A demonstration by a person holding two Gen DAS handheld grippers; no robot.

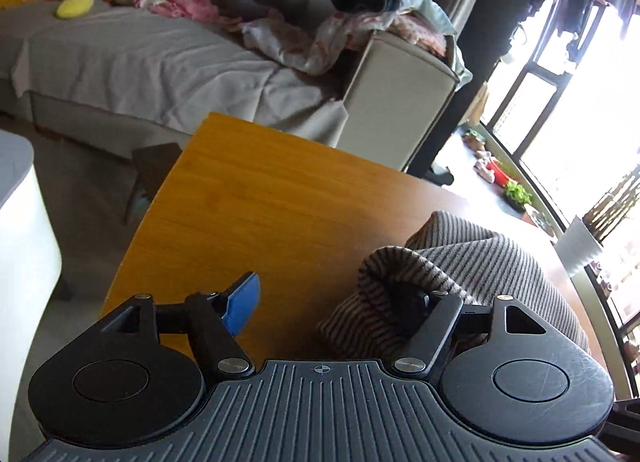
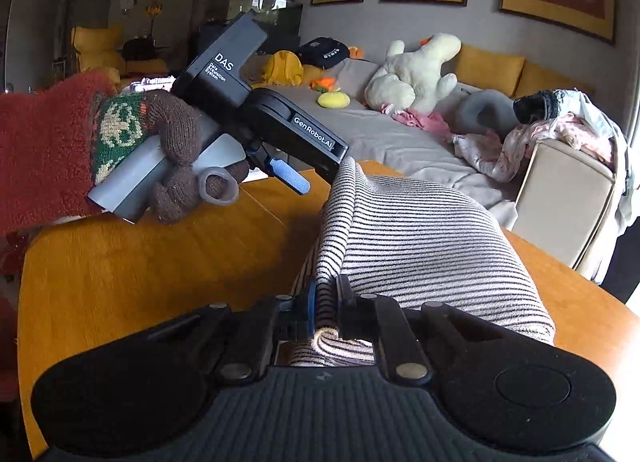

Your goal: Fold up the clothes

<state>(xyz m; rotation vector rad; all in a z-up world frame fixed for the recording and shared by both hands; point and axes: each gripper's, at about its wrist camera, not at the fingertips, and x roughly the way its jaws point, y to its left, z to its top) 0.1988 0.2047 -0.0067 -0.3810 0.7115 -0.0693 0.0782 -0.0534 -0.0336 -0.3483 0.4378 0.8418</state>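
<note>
On the wooden table, which serves as the reference surface, lies the striped garment, a knit fabric with thin dark stripes on a pale ground, bunched into a raised ridge toward the right side of the tabletop. The right gripper is at the near edge of the table with its fingers closed on a fold of the striped garment; the fabric is pinched between the blue pad and the opposite finger, and a rolled hem protrudes behind them. The left gripper is positioned above the table at the far end of the same ridge, and its fingers stand wide apart. Its blue-padded finger is clear over bare wood, apart from the cloth, while the opposite finger is covered by a loose fold of the garment draped over it. In the right wrist view, the left gripper body is held by a hand in a brown knit glove with a red sleeve behind it. Beyond the far edge of the table stands a grey sofa carrying a white plush toy, a small yellow toy and a heap of pink and white laundry piled against and over its armrest.
</note>
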